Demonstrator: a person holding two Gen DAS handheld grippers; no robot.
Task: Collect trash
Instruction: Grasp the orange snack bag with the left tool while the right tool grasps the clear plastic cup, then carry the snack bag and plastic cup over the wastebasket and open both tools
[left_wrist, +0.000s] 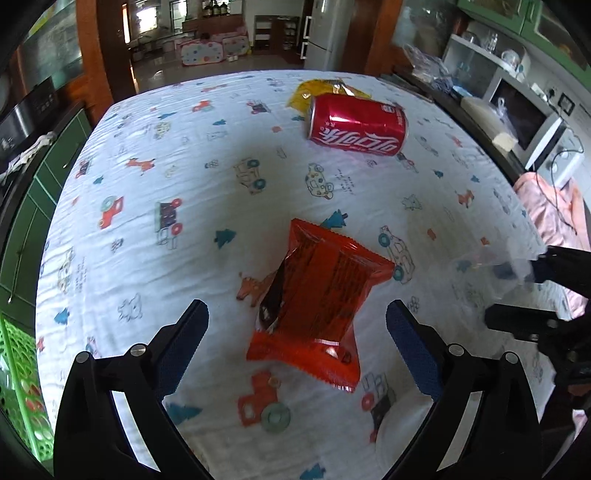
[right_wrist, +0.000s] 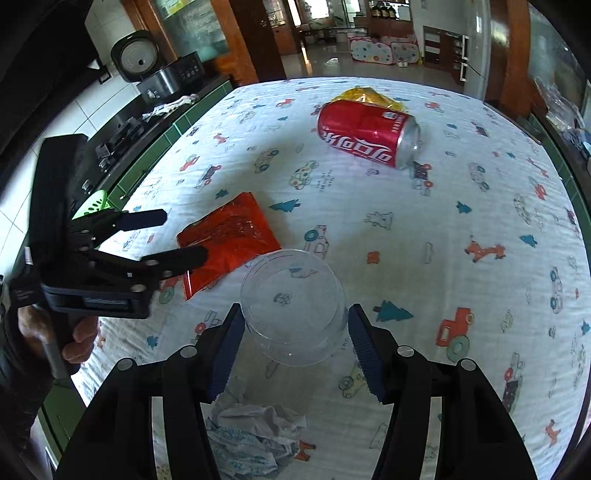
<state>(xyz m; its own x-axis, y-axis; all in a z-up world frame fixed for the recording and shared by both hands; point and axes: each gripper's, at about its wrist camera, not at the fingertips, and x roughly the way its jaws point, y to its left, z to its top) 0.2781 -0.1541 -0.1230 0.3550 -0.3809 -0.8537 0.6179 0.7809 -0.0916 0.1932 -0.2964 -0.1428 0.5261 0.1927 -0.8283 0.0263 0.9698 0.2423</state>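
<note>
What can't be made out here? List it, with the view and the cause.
- Yellow foil wrapper: mostly hidden behind the red soda can, both views.
- Clear plastic cup: base hidden between the right tongs, right wrist view; a blur at the edge, left wrist view.
- Crumpled white paper: partly covered by the tongs' frame.
- Green perforated basket: cut off by the lens edge.

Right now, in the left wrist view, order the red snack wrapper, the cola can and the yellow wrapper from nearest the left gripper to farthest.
1. Red snack wrapper, between the open left gripper fingers.
2. Cola can, farther up the table, lying on its side.
3. Yellow wrapper, just behind the can.
</note>
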